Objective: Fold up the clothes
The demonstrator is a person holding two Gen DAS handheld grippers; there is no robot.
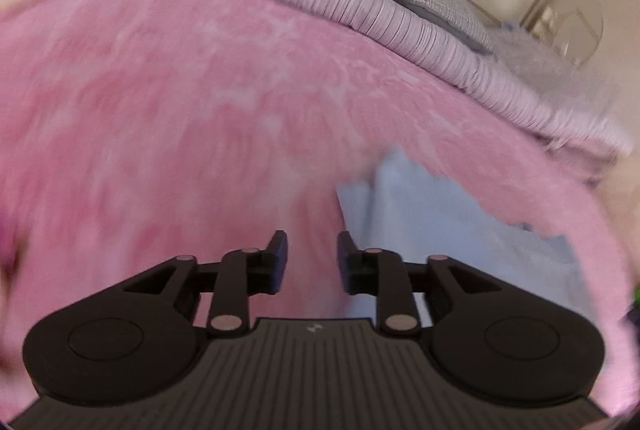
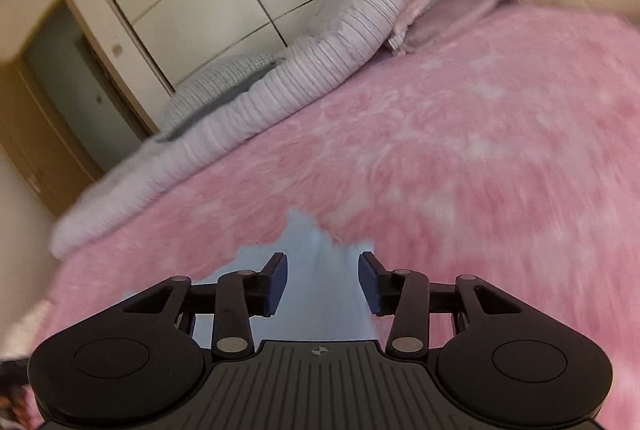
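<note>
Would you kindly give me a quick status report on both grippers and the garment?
Left hand-held gripper open, empty. Right hand-held gripper open, pads clear of cloth. Light blue garment lying on pink blanket. Nothing in the way.

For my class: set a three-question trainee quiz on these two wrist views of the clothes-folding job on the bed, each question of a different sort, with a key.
1. True or false: the left gripper is clamped on the light blue garment.
2. The garment lies on: A) pink blanket B) bare floor C) wooden table.
3. Fill in: the right gripper has ____ jaws.

Key: 1 false; 2 A; 3 open.
</note>
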